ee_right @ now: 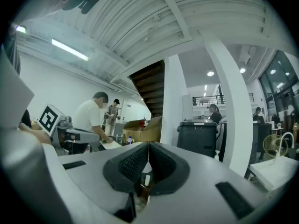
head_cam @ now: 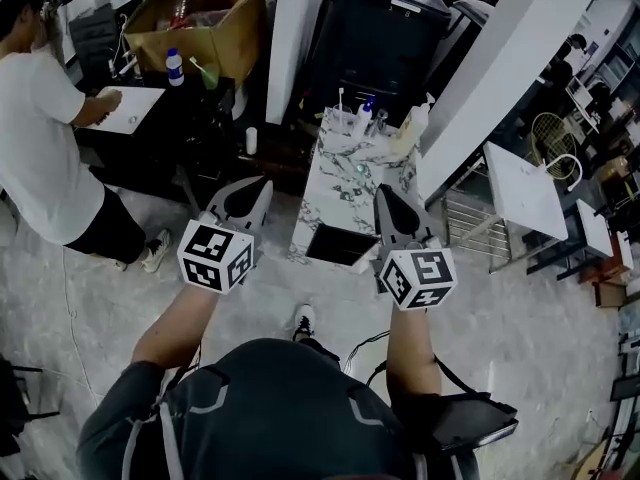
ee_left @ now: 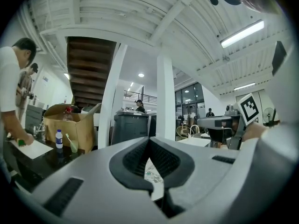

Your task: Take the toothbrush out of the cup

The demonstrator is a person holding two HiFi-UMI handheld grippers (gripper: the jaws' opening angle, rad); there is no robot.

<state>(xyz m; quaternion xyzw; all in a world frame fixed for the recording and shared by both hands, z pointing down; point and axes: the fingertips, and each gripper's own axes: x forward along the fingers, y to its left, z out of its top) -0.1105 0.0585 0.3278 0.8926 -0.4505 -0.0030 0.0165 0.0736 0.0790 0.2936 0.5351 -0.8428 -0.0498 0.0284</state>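
Observation:
A marble-patterned table (head_cam: 335, 193) stands ahead of me. At its far end a clear cup (head_cam: 343, 121) holds a white toothbrush (head_cam: 340, 98) that stands upright. Beside it are a blue-topped item (head_cam: 366, 109), a glass (head_cam: 380, 121) and a white bottle (head_cam: 420, 118). My left gripper (head_cam: 264, 184) (ee_left: 148, 140) and right gripper (head_cam: 383, 191) (ee_right: 148, 144) are held level short of the table's near end, well apart from the cup. Both are shut, with nothing between the jaws. A green cup with a toothbrush (head_cam: 205, 72) (ee_left: 72, 143) stands on the black table at the left.
A person in a white shirt (head_cam: 40, 138) leans over the black table (head_cam: 170, 118) at the left. Behind it is a cardboard box (head_cam: 200, 18). A dark bin (head_cam: 385, 38) and a white pillar (head_cam: 500, 68) stand beyond the marble table, whose near end has a black opening (head_cam: 340, 245). At the right is a white table (head_cam: 525, 188).

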